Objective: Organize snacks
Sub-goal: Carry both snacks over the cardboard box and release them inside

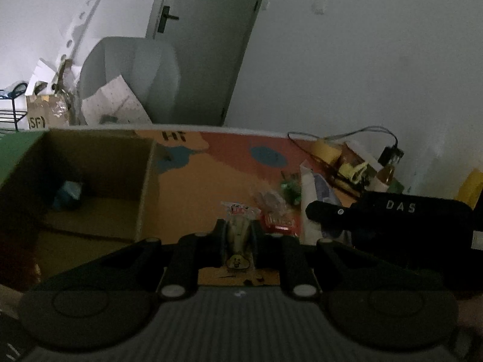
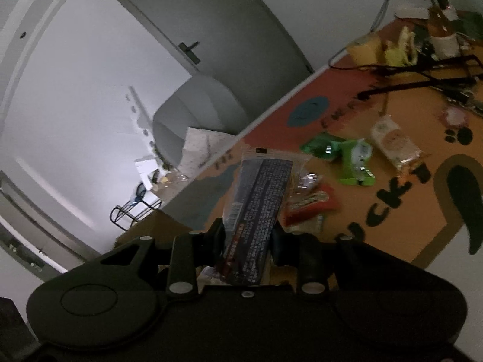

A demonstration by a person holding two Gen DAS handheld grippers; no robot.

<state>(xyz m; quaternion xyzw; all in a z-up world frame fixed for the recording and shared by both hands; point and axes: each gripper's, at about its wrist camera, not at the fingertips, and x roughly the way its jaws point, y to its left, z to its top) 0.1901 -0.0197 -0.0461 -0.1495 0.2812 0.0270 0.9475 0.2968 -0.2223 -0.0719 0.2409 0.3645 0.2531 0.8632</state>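
My left gripper (image 1: 238, 226) is shut on a small yellowish snack packet (image 1: 238, 235) with a cartoon face, held just right of an open cardboard box (image 1: 145, 187). A blue packet (image 1: 68, 194) lies inside the box. My right gripper (image 2: 247, 229) is shut on a long dark-blue snack bag (image 2: 259, 199), lifted above the table; it also shows in the left wrist view (image 1: 320, 193) beside the right gripper's black body (image 1: 392, 211). Loose on the orange mat (image 2: 392, 211) lie a red packet (image 2: 314, 205), green packets (image 2: 347, 157) and a white packet (image 2: 392, 141).
Cables, a yellow tape roll (image 1: 326, 149), a bottle (image 2: 440, 27) and clutter crowd the table's far right corner. Beyond the table edge stand a grey chair (image 1: 132, 72), a door (image 1: 205, 45), boxes and a black rack (image 2: 132, 211).
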